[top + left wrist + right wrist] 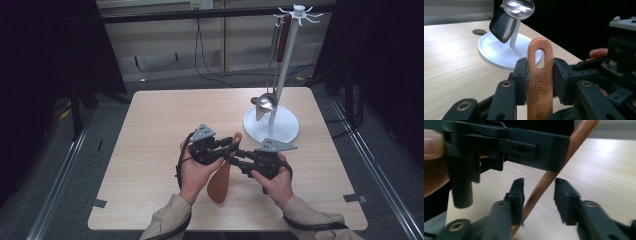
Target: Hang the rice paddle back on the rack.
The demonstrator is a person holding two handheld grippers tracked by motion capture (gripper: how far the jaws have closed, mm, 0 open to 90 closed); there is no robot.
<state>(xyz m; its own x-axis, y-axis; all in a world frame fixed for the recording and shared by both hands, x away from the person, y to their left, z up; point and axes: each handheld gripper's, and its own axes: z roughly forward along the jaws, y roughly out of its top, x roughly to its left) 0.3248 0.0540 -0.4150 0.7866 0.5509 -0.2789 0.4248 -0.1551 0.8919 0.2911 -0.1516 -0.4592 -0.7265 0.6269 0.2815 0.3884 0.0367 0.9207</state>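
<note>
A brown wooden spatula [220,184] stands tilted over the table's front middle, blade low and handle up. My left gripper [226,145] is shut on the handle [540,82], just below its hanging slot, with both pads pressed against it. My right gripper [239,155] comes in from the right, lower on the handle. In the right gripper view its jaws [539,195] stand open around the slanting handle [544,182], which runs close to the left pad [517,195] and has a gap on the other side. The left gripper's body [524,147] hangs just above.
A white utensil stand [274,131] with a round base, a pole and top hooks is at the table's back right. From it hang a steel ladle [265,103] and a brown-handled utensil [284,35]. A cable hole [479,31] is in the tabletop near the base.
</note>
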